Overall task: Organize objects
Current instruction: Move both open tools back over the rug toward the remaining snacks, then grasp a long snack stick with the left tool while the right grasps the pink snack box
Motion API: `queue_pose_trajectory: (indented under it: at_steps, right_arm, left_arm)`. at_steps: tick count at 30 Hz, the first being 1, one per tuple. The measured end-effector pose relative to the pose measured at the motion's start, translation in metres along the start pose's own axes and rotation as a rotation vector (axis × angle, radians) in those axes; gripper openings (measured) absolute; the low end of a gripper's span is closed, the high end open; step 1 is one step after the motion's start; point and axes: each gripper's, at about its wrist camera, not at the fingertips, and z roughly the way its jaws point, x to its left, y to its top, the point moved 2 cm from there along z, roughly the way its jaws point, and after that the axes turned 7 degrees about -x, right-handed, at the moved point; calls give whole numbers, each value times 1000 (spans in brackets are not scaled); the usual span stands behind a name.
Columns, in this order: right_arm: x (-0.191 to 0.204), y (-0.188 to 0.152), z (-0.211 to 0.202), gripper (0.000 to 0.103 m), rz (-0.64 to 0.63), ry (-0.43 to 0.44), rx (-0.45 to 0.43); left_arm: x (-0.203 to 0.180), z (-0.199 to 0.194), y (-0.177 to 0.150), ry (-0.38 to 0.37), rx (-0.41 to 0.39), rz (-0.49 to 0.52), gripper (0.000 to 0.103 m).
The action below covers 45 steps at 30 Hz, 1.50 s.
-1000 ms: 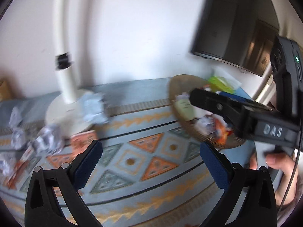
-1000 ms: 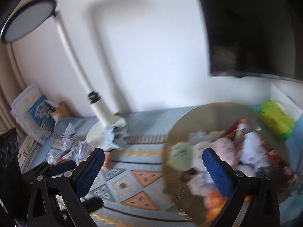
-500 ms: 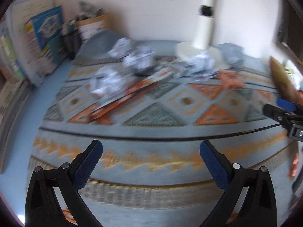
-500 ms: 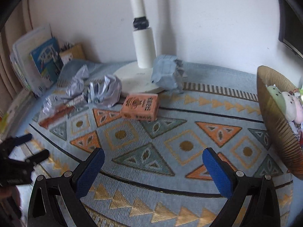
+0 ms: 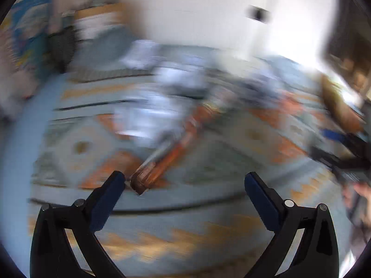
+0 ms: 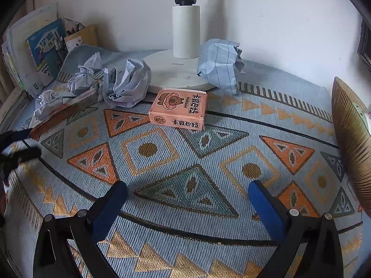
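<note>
In the sharp right wrist view a pink card box lies on the patterned mat, in front of a lamp base. Crumpled paper balls sit around the base. My right gripper is open above bare mat, short of the pink box. The left wrist view is heavily blurred. There my left gripper is open, and the near end of a long orange-brown pack lies just by its left finger. Blurred crumpled paper lies behind the pack.
A woven basket stands at the mat's right edge. Books and a pen holder lean on the wall at the left. The lamp pole rises at the back. My left gripper shows at the left edge.
The left gripper has swung in closer to the long orange-brown pack, still moving fast. The right gripper has come lower and nearer to the mat, with the pink box larger in view.
</note>
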Motion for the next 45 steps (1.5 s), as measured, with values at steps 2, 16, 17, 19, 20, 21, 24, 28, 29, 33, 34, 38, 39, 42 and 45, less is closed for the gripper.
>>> queue_pose_trajectory:
  at_steps: [2,16,17,19,20,21,24,28,29,33,34,38,39,42,45]
  right_arm:
    - [-2,3,4,103,2,2,2]
    - [2,46,37,103,37,-38,0]
    - [2,51,42,103,46,-45,1]
    - [4,57,47,103,55,-57,1]
    - [4,61,51,103,59,-60,2]
    - [4,67,55,103,59,-63,-1]
    - [2,77,65,103,95,-91,-2]
    - [3,90,76,103,135,-126,-1]
    - [5,91,77,103,131,-132,-1]
    - [8,95,79,103,134,-129,-1]
    - [9,96,79,103,134,-129,-1]
    - [7,95,77,103,134,-131,-2]
    - [7,95,77,103,134,-130,-2]
    - [7,94,73,103,147,-96,-16]
    - [4,96,70,86,154,-87,-35]
  left_arm:
    - [-35,-2,-11,-89,47,118,102]
    - [-59,17,-7,11,19,197,103]
    - [-60,19,-6,21,19,193,103]
    - [-59,21,-3,34,17,174,103]
    - [-59,21,-3,37,17,173,103]
    - [-58,21,-3,39,17,171,103]
    - [-59,25,1,46,16,159,103]
    - [-57,28,4,47,15,154,103]
    - [-57,28,4,47,16,154,103]
    - [-58,28,4,47,16,153,103]
    - [-58,28,4,47,16,153,103]
    - [-58,28,3,47,15,154,103]
    - [-58,28,3,47,15,154,103]
    - [-58,28,3,49,15,153,103]
    - [-57,30,6,60,8,142,92]
